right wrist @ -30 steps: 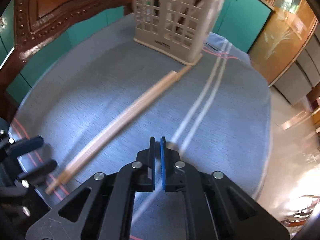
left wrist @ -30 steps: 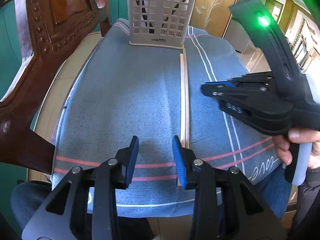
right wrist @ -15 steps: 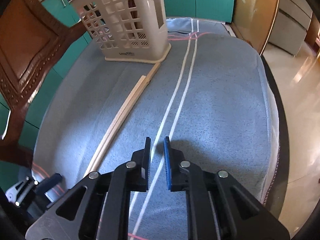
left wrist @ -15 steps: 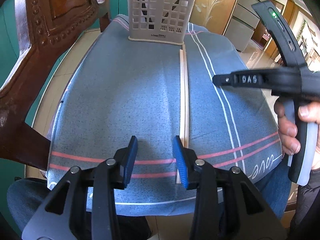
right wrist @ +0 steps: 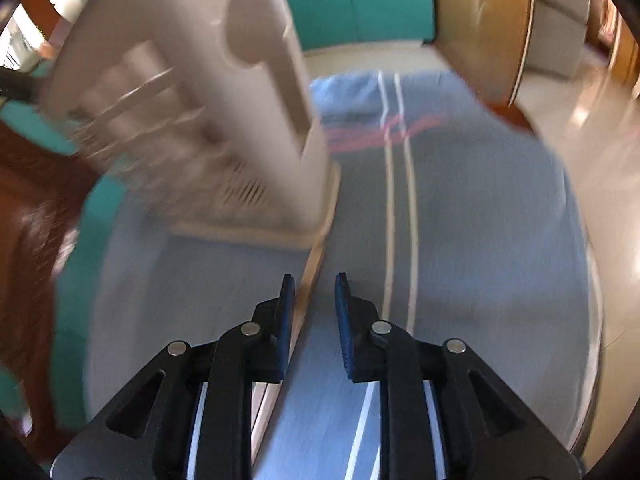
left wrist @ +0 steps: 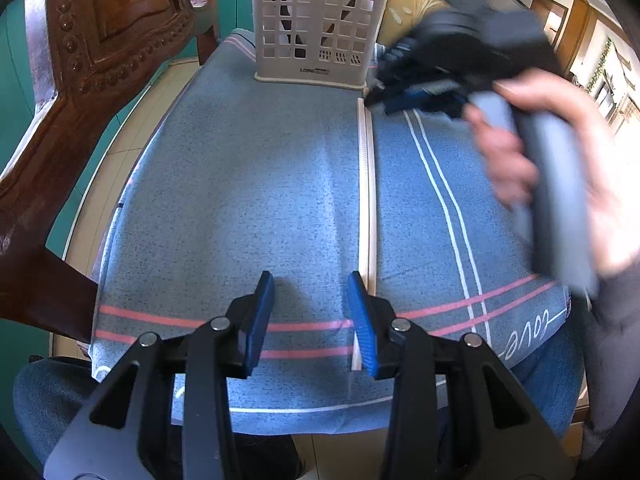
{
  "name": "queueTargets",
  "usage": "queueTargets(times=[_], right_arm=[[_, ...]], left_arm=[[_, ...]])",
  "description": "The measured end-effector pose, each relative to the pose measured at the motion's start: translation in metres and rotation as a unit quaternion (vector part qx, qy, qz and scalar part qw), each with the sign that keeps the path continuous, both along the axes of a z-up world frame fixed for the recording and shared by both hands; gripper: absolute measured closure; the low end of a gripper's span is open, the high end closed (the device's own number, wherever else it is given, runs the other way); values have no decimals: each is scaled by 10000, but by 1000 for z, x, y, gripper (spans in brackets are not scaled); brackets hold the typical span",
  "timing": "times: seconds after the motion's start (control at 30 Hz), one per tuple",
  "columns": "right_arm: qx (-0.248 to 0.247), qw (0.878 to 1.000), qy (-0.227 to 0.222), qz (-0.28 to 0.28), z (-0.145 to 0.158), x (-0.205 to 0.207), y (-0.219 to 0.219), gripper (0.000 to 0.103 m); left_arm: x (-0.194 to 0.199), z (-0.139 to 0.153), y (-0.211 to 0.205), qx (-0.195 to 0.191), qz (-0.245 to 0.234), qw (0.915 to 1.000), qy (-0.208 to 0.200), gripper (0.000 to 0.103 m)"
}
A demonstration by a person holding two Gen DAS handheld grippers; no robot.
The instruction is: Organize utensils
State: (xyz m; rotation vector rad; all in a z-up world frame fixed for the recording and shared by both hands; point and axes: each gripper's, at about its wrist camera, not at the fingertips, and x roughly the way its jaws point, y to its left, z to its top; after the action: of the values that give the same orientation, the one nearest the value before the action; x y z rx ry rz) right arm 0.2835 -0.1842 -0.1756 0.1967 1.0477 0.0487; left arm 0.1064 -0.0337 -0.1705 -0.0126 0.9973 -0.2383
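A pair of pale wooden chopsticks (left wrist: 367,200) lies lengthwise on the blue striped cloth (left wrist: 240,200), from the white slotted utensil basket (left wrist: 316,24) towards me. My left gripper (left wrist: 310,284) hovers open over the cloth's near end, its right finger beside the chopsticks' near tip, nothing between its pads. My right gripper (left wrist: 380,94), blurred, is at the far end of the chopsticks by the basket's base. In the right wrist view its jaws are opening (right wrist: 314,284) over the chopsticks (right wrist: 316,256), which run just inside the left finger (right wrist: 286,312) without being pressed. The basket (right wrist: 240,120) looms close ahead.
A carved dark wooden chair back (left wrist: 100,40) stands along the cloth's left side. A person's hand (left wrist: 520,152) holds the right gripper's handle. Legs in jeans (left wrist: 52,400) show below the near edge. Teal cabinets (right wrist: 360,0) and a tiled floor lie beyond.
The right gripper has swung forward to the basket and the chopsticks' far end, rolling as it went, and its jaws have parted. The left gripper has stayed still.
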Motion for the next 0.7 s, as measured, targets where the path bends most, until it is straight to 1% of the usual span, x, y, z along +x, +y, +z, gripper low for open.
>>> queueTargets(times=[0.03, 0.07, 0.13, 0.17, 0.23, 0.3, 0.33, 0.4, 0.5, 0.57, 0.63, 0.7], right_arm=[[-202, 9998, 14, 88, 1, 3, 4, 85], [-269, 9995, 52, 178, 1, 3, 6, 90], [-289, 9983, 95, 497, 1, -1, 10, 91], [-381, 9966, 80, 720, 2, -7, 13, 91], [-613, 9906, 27, 1220, 3, -22, 15, 92], [-696, 9858, 24, 1527, 5, -31, 11, 92], [-671, 9855, 44, 1559, 5, -36, 8, 92], [-455, 9894, 113, 1378, 8, -46, -7, 92], [39, 9944, 115, 1046, 12, -62, -32, 86], [165, 9951, 184, 952, 11, -70, -45, 84], [269, 9952, 216, 920, 10, -82, -46, 81], [324, 9953, 226, 886, 8, -94, -47, 75]], left_arm=[[0, 0, 0, -2, -2, 10000, 5, 64], [-1, 0, -1, -3, -5, 10000, 9, 64], [-1, 0, -1, 6, -1, 10000, 14, 64], [-2, 0, 0, 16, 3, 10000, 12, 64], [-3, -1, 0, 9, 11, 10000, 8, 64], [0, -1, 0, 0, 28, 10000, 10, 64], [2, -1, 0, -8, 38, 10000, 9, 64], [6, 1, 1, -39, 44, 10000, 16, 64], [19, 6, -4, -111, -41, 9999, -33, 64], [29, 9, -9, -111, -113, 9998, -72, 64], [43, 10, -17, -126, -180, 9997, -41, 64], [57, 7, -28, -10, -238, 9997, 31, 64]])
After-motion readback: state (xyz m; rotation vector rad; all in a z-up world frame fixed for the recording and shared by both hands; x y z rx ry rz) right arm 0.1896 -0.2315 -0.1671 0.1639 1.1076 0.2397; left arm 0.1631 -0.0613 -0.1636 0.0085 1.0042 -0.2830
